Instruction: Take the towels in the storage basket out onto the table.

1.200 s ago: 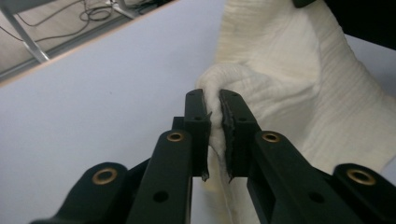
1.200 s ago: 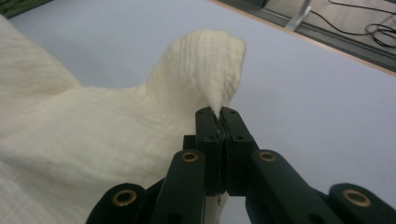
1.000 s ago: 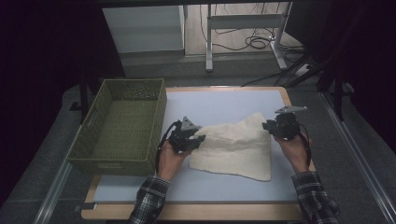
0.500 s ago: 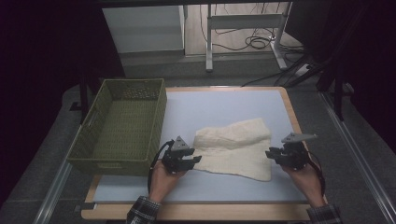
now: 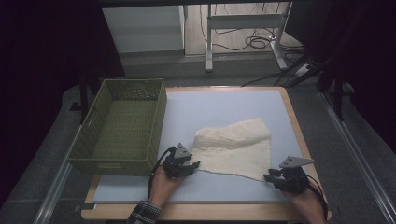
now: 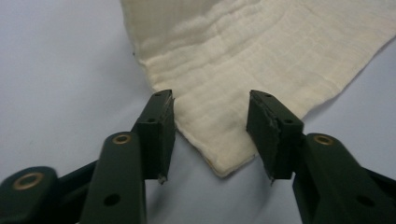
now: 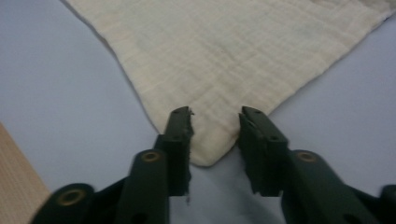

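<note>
The cloth (image 5: 236,147) lay flat right of the basket (image 5: 122,125). Each near corner sat between closing, not yet pinching jaws: left gripper (image 5: 192,165), right gripper (image 5: 270,178).

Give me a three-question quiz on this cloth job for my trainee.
1. True or false: the cream cloth lies inside the green basket.
2. Which part of the cloth sits between the jaws of the left hand-held gripper: A an edge's middle, B a corner, C a fold?
3. Do the pads of the right hand-held gripper press on the cloth?

Key: 1 false, it lies on the blue mat. 2 B. 3 No, a gap shows on each side.
</note>
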